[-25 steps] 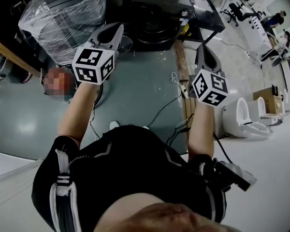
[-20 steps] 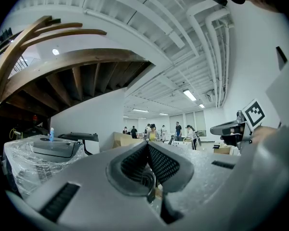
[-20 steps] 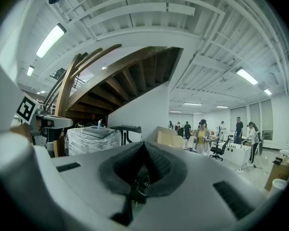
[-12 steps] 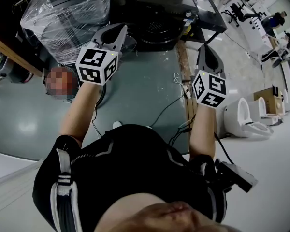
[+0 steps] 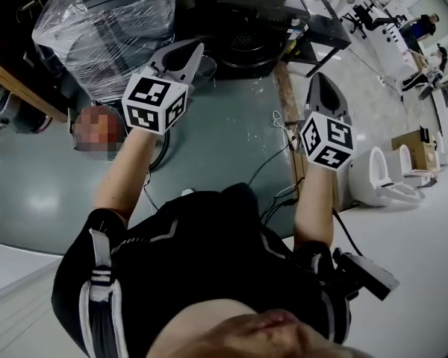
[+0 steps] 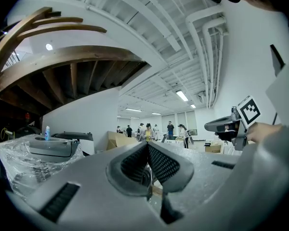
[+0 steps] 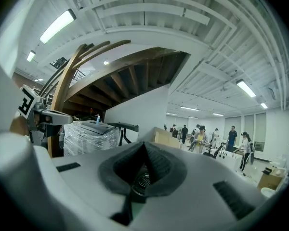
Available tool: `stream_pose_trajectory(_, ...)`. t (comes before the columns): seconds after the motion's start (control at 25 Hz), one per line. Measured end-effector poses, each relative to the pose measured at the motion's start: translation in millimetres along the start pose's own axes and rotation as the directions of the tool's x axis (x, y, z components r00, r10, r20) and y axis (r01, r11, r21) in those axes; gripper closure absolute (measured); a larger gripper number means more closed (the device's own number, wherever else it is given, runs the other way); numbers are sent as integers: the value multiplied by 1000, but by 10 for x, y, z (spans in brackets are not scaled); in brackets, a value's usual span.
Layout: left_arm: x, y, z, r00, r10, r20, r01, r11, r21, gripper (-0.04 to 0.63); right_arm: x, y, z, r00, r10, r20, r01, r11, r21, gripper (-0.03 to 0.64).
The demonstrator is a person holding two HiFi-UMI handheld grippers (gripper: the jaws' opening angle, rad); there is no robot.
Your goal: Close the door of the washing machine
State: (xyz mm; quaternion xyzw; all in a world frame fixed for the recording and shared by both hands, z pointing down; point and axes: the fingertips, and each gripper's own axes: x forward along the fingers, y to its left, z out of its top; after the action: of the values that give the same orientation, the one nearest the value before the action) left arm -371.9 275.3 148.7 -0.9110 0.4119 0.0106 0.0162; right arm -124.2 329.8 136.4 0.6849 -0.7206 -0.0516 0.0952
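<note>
Left tool (image 5: 194, 52) and right tool (image 5: 322, 80), both pinched together on nothing, face the washing machine (image 5: 243, 42) at twelve o'clock (closing apparently not begun).

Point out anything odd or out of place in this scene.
Two toilets stand on the open floor at right, odd among workshop gear. The machine at upper left is shrink-wrapped. Loose cables trail across the green floor.
</note>
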Motion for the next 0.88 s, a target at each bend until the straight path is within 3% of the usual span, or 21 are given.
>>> stream_pose_trajectory(0.2,-82,130,-63,1000,-2,-8,2,1000,-13,592,49,167,-18,1000,17,-21,-17,1000,-3,614)
stream_pose_trajectory(0.4,-121,255,-180,999,23,-31,-22,999,27,592,236,253,1,999,47,-12,-48,999,-14,614)
stream_pose_trajectory(0.88,267,823,-300,990,125,-69,-123,992,42,592,1258,412,-76,985,174,0,-174,985,8,614)
